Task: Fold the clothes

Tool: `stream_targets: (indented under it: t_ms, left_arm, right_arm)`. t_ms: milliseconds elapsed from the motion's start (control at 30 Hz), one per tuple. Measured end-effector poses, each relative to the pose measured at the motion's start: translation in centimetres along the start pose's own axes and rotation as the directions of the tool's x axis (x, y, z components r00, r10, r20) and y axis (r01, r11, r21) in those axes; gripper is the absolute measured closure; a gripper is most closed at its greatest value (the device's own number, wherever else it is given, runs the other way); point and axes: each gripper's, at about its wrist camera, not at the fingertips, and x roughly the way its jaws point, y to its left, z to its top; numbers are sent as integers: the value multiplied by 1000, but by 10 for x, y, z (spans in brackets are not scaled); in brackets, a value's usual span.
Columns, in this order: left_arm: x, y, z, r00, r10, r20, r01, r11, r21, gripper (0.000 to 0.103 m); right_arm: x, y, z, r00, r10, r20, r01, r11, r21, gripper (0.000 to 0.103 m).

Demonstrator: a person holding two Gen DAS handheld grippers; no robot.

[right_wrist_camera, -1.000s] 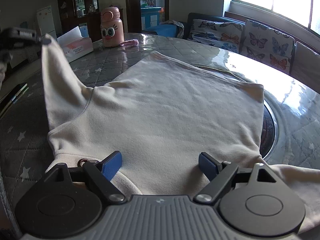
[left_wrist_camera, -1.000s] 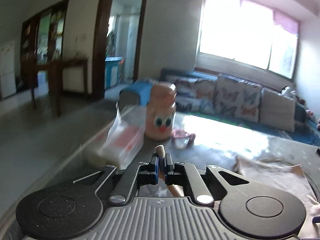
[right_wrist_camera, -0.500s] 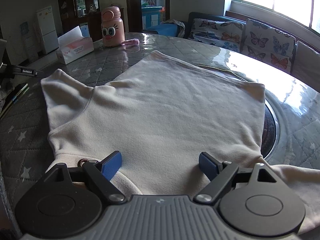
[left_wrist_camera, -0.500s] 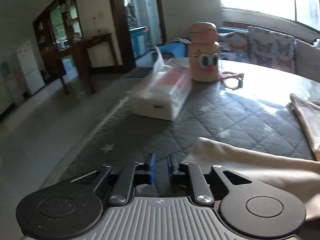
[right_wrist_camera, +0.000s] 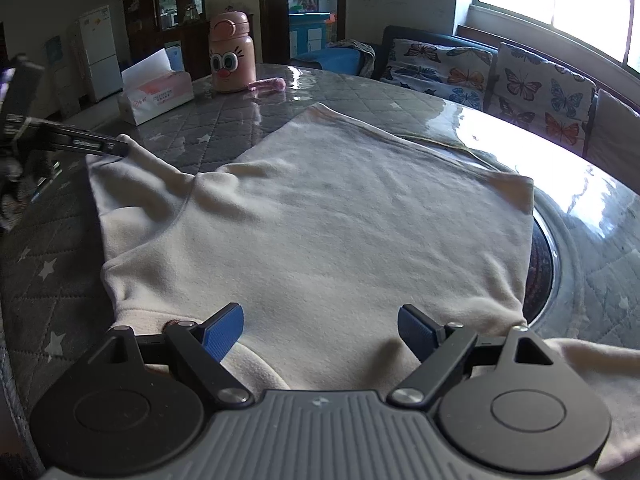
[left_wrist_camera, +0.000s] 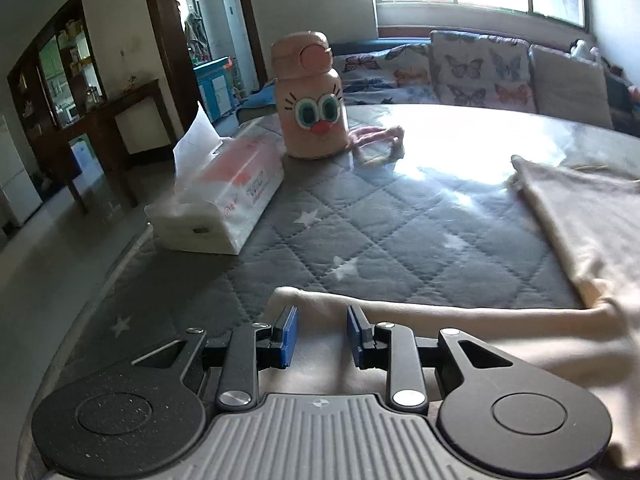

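A cream sweater [right_wrist_camera: 340, 220] lies spread flat on the grey quilted table cover [left_wrist_camera: 360, 220]. Its left sleeve [left_wrist_camera: 440, 320] stretches out sideways, and the cuff end rests on the cover. My left gripper [left_wrist_camera: 320, 320] hovers low over that cuff with its jaws opening; the cuff lies between the blue pads, which do not press on it. From the right wrist view, the left gripper [right_wrist_camera: 120, 147] shows at the sleeve's tip. My right gripper [right_wrist_camera: 320, 316] stands open and wide above the sweater's near edge, holding nothing.
A tissue box [left_wrist_camera: 224, 200], a pink cartoon-face bottle [left_wrist_camera: 310, 100] and a pink strap [left_wrist_camera: 380, 140] stand at the table's far left. The table's rim curves close on the left. A dark round inset [right_wrist_camera: 540, 256] lies right of the sweater. A butterfly sofa [right_wrist_camera: 500, 76] is behind.
The left gripper came down from holding the sleeve up, laid it on the table and parted its jaws. The sleeve now lies flat. The right gripper stayed still.
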Motion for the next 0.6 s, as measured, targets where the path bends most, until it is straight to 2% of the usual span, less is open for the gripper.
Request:
stream_targets:
  t_ms: [233,467,600]
  left_arm:
    - [15,-1,9,999,33,22,-35,997,64,72]
    - [19,6,11,999,22,26,-23,998,52,71]
    - [17,8,11,1000,20,24,-21,999,40,70]
  right_arm:
    - [1,23,23,998,53,28,-50,996,-74,17]
    - [27,59,49,994,109,27,-103,980,-169,17]
    - [40,80,52,992,127,15,-121,967,-223,17]
